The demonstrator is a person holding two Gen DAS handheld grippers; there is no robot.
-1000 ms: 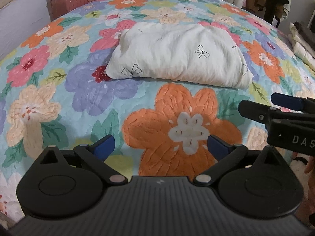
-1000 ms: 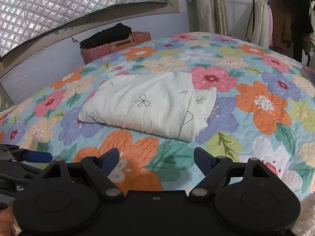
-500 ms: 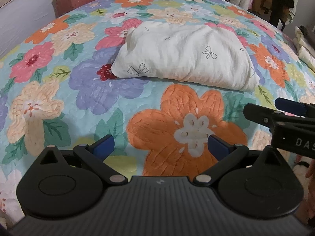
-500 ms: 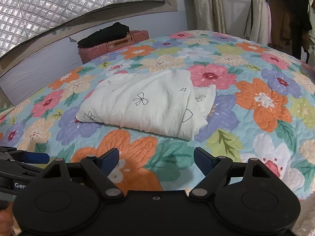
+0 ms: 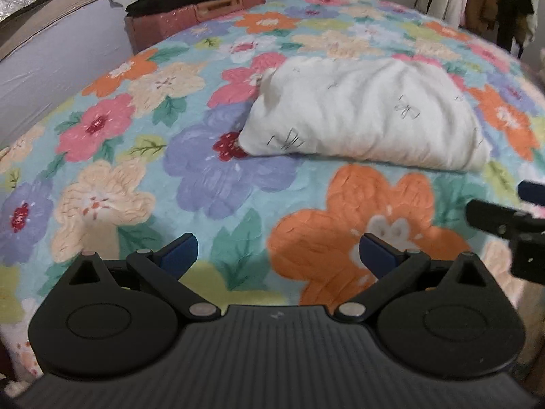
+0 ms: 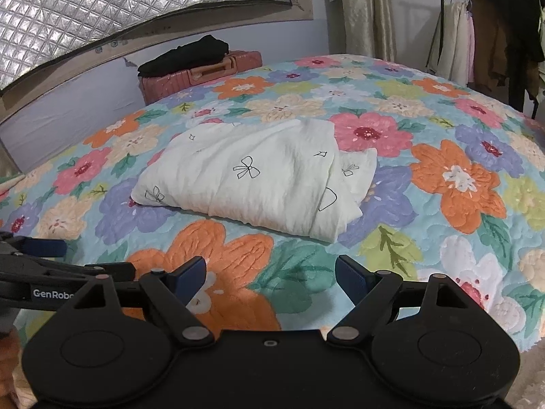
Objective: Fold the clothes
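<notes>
White garment (image 6: 259, 177), bow print on it, sits folded into a bundle on the floral bedspread (image 6: 456, 184), out ahead of both tools and touched by neither. Left tool (image 5: 276, 250) hangs released, blue pads wide apart over an orange flower, nothing between them. Right tool (image 6: 270, 274) the same: spread, empty, low at the near edge of the bed.

Now the relation that matters. The bundle lies forward of both tools with bare quilt between, its long axis running side to side across the view, slightly angled. From the left wrist view it sits ahead and to the right; from the right wrist view, ahead and a touch left. So it lies between the two, and I'd judge neither arm clearly nearer. Its loose, layered end, with a smaller flap peeking out, points toward the right side, so the right tool looks better placed for that end and the left tool for the rounded left corner.

Hard to read: the left wrist view is blurred, so the creases and edges there are soft. Which layer is the top one at the right end, I can't say for sure. The underside and far edge of the bundle are hidden. Each tool shows only partly at the edge of the other's view. Behind the bed, a pink suitcase (image 6: 201, 73) carries dark clothing (image 6: 185, 52), well apart from the action.
</notes>
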